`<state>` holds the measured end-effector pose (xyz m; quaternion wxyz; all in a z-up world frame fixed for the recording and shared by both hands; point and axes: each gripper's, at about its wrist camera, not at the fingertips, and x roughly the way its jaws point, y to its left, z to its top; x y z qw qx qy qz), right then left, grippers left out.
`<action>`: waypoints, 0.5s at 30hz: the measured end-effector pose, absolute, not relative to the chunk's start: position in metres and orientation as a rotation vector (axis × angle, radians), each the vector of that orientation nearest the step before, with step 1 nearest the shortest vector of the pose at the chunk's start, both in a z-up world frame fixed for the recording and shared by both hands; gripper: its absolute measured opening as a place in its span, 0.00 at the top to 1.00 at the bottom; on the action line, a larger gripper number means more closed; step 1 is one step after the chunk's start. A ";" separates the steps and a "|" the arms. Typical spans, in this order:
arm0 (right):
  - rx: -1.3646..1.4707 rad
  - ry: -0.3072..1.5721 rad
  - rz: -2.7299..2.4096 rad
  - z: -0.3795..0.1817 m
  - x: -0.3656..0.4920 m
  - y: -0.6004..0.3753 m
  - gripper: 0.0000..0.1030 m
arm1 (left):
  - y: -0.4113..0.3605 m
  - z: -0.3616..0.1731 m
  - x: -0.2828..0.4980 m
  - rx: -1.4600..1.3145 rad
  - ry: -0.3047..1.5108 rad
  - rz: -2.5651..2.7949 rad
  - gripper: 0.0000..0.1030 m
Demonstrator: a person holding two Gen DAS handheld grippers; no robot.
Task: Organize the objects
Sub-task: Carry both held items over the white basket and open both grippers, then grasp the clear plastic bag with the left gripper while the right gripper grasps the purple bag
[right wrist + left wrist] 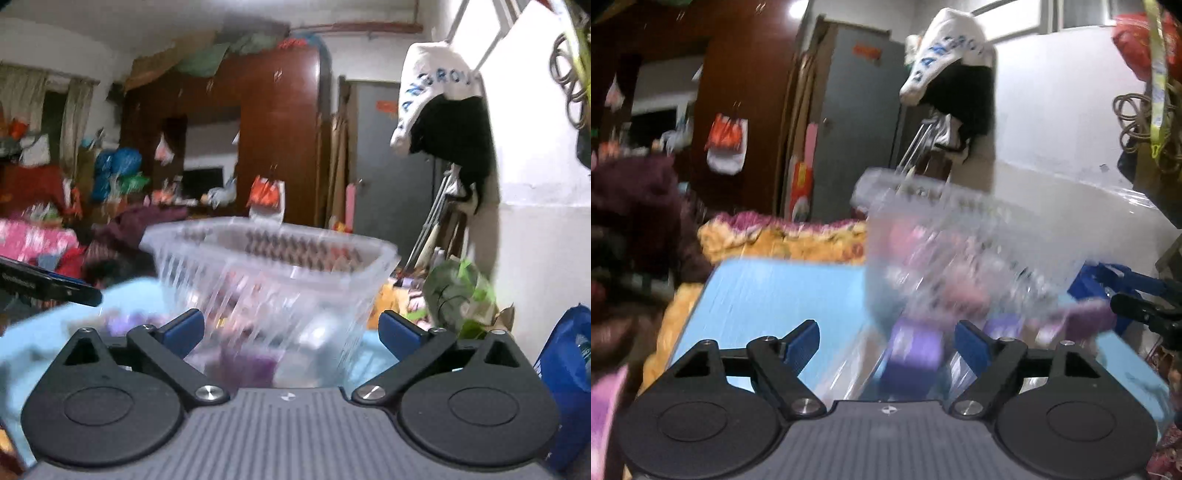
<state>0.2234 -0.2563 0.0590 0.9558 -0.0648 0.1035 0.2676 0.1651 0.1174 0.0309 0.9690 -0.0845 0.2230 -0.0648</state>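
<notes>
A clear plastic basket (266,280) with ribbed, perforated walls stands on a light blue table (768,291). Through its blurred walls show pink and purple things, too smeared to name.

In the right wrist view the right gripper (291,328) sits just short of the basket, its 2 blue-padded fingers (184,326) spread wide with nothing between them; the basket's near wall lies beyond the tips, not touched. At the left edge of this view a black bar of the other gripper reaches in over the table.

In the left wrist view the left gripper (886,343) is released too, its fingers (803,341) apart and gripping nothing. A purple block (916,354) lies on the table close in front of them, at the foot of the basket (960,251), nearer the right-hand finger; whether it touches that finger I cannot tell because of the blur.

An orange and pink patterned blanket (783,236) lies under and behind the table. A white cloth with blue letters (436,85) hangs on the wall behind, and a dark wooden wardrobe (273,129) stands further back
</notes>
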 end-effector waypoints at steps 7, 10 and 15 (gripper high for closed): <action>-0.264 0.287 0.522 0.052 0.229 -0.227 0.12 | 0.128 0.015 0.168 -0.135 0.526 -0.110 0.20; -0.267 0.311 0.529 0.043 0.228 -0.226 0.27 | 0.119 0.014 0.180 -0.077 0.571 -0.110 0.22; -0.208 0.267 0.550 0.039 0.215 -0.240 0.28 | 0.120 0.011 0.188 -0.098 0.591 -0.065 0.57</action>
